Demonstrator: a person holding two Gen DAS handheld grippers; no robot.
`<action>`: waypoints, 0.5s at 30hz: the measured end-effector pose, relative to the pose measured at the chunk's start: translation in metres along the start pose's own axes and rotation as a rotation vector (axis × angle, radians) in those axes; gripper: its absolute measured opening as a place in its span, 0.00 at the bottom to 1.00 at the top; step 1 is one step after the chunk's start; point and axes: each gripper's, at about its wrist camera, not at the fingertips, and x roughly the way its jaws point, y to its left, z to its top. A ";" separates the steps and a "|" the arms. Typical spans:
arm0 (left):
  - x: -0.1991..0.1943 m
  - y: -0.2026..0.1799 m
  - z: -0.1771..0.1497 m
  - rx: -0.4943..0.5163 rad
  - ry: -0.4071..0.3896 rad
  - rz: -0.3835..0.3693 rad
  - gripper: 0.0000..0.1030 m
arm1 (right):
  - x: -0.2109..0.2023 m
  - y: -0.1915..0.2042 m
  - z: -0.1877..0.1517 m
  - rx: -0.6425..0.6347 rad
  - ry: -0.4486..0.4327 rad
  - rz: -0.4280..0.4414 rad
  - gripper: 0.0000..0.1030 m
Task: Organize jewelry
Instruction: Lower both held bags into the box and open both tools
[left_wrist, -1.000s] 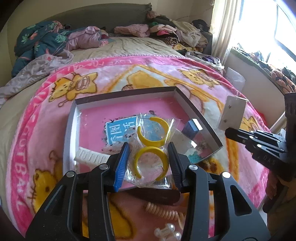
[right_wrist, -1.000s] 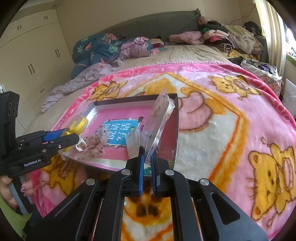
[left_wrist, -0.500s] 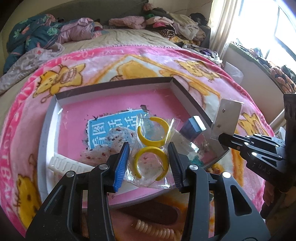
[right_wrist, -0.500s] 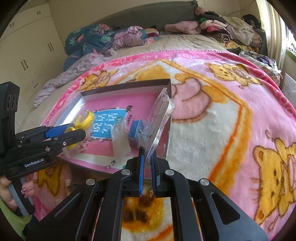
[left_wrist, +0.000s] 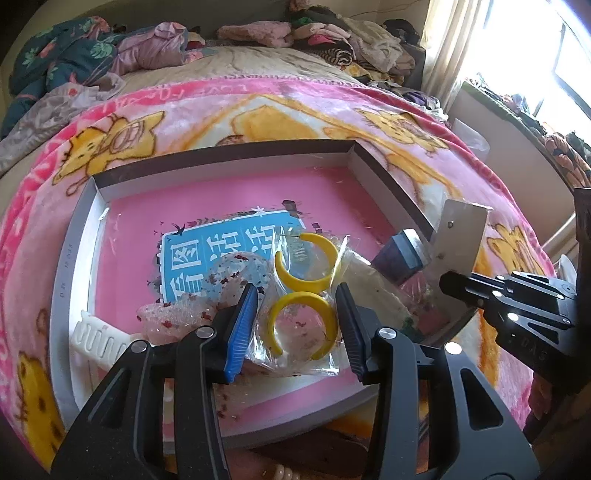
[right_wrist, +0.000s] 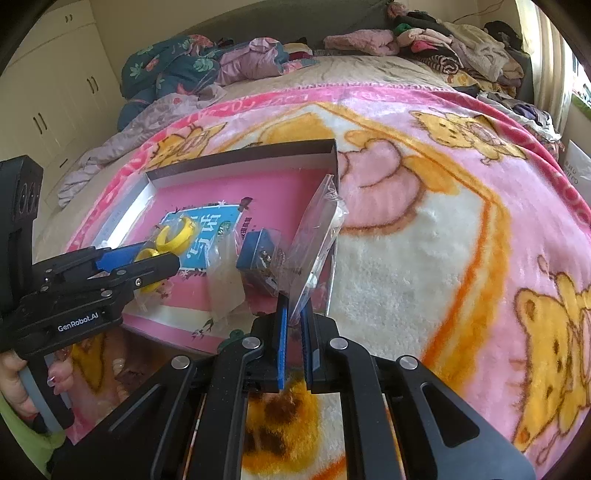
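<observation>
- Between the left gripper's 2 blue pads sits a clear packet of 2 yellow hoop earrings; the jaws stand part open and press the packet's sides, so the packet is held.
- Directly beneath and ahead of that gripper lies a shallow box with a pink floor, grey walls and a dark rim, resting on a pink cartoon-bear blanket.
- Just left of the left pad, inside the box, lies a clear pouch speckled with red flecks; beyond it a blue printed card lies flat on the pink floor.
- Low at the left of the gripper, a white ribbed piece lies along the box's near wall.
- The right gripper is closed tight on the lower edge of a clear bagged card, which stands tilted above the box's right wall.
- Just left of the bagged card, a small blue box sits in the tray, with a cloudy plastic bag beside it.
- A hand grips the left tool's handle.
</observation>
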 end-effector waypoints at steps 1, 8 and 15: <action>0.001 0.001 0.000 -0.002 0.001 0.000 0.34 | 0.000 0.001 0.000 -0.001 0.001 -0.002 0.07; 0.007 0.009 -0.001 -0.019 0.012 0.001 0.34 | 0.007 0.006 0.003 -0.007 0.022 -0.003 0.08; 0.007 0.010 -0.001 -0.020 0.014 -0.006 0.34 | 0.005 0.009 0.001 -0.007 0.030 -0.006 0.10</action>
